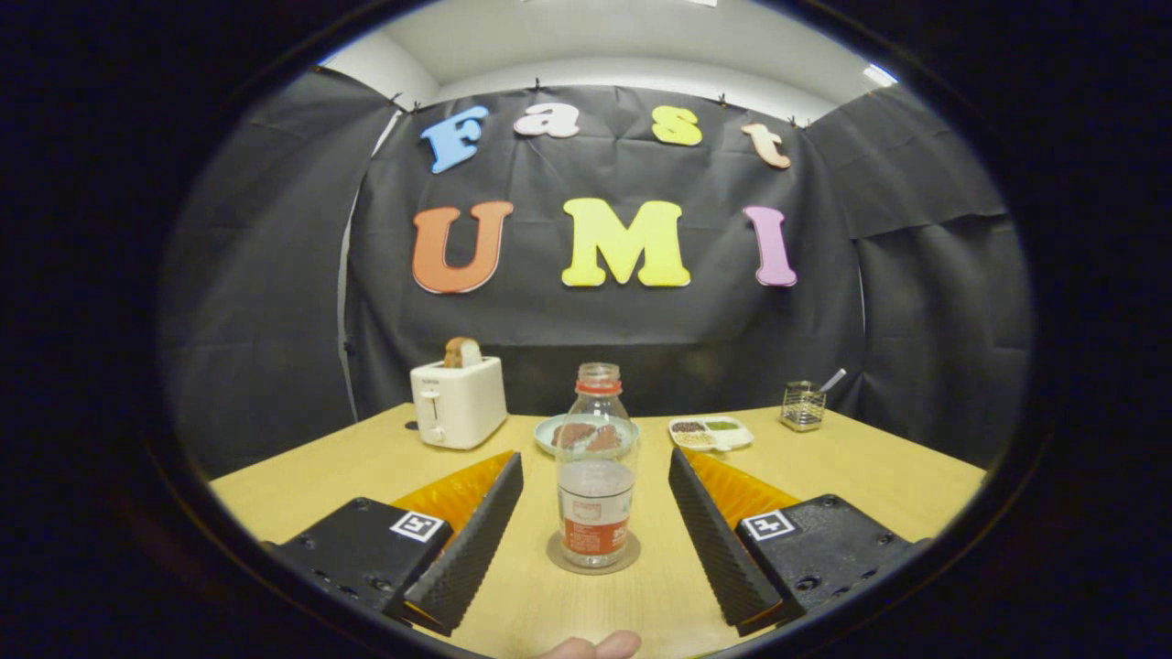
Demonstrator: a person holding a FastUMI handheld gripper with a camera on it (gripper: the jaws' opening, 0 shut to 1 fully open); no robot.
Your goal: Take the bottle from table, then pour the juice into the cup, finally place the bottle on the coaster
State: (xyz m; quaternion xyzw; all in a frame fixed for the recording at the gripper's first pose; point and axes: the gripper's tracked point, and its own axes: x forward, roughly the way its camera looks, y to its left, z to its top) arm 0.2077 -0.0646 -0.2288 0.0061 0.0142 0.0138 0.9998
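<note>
1. One bottle [596,476] stands upright on the coaster [593,556], a flat round disc on the surface [851,467]; this bottle is the landmark for all positions below
2. Tongs [595,522] state: released, fingers spread wide, one on each side of the bottle, neither touching it
3. Bottle condition: cap off, neck open, liquid level low to middle
4. Progress judgement: with the bottle resting uncapped on the coaster, the final placement step appears complete; whether juice was poured cannot be confirmed, as no cup is identifiable
5. Remaining work, as a judgement: probably only withdrawal of the tongs
6. Behind the bottle: a plate [553,430] with dark food. Behind and left: a toaster [458,401] holding bread. Behind and right: a divided tray [711,433], then a wire holder [802,406] further right
7. In front of the bottle: a fingertip [595,646]
8. Writing: the bottle label [595,517] carries print too small to read; no brand can be determined
</note>
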